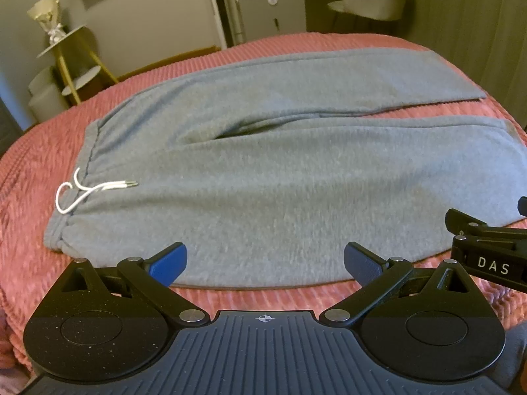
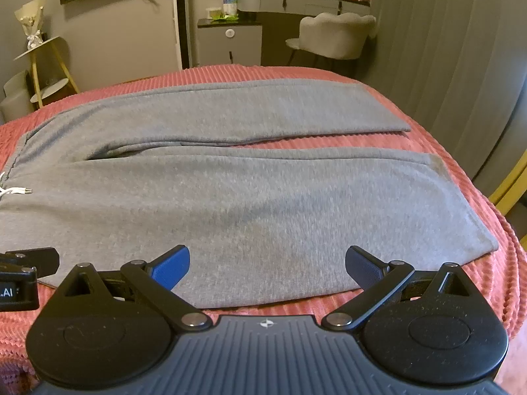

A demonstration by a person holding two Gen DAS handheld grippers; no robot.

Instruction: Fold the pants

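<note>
A: Grey pants (image 1: pixel 263 177) lie flat on the pink ribbed bedspread (image 1: pixel 29 171) of the bed, waistband to the left, both legs running right. White drawstring (image 1: pixel 85 189) sits loose on the waistband.

B: Edges? The near leg's long edge runs just ahead of both tools, with a strip of bedspread showing between cloth and camera. The near leg's cuff (image 2: pixel 461 197) ends close to the bed's right edge; the far leg's cuff (image 2: pixel 385 112) stops short of it.

A: A wedge of bedspread separates the two legs toward the cuffs; they meet at the crotch fold.

B: Left hand-held gripper (image 1: pixel 265 261): jaws spread wide, nothing between the blue pads, poised over the near edge toward the waist end. Right hand-held gripper (image 2: pixel 267 265): likewise spread wide and holding nothing, over the near edge toward the middle of the leg.

A: The two tools sit just beside each other. Contact with the cloth cannot be told.

B: Beyond the bed's far edge: cabinet (image 2: pixel 230 46), pale chair (image 2: pixel 339 33), curtain (image 2: pixel 461 49) along the right.
</note>
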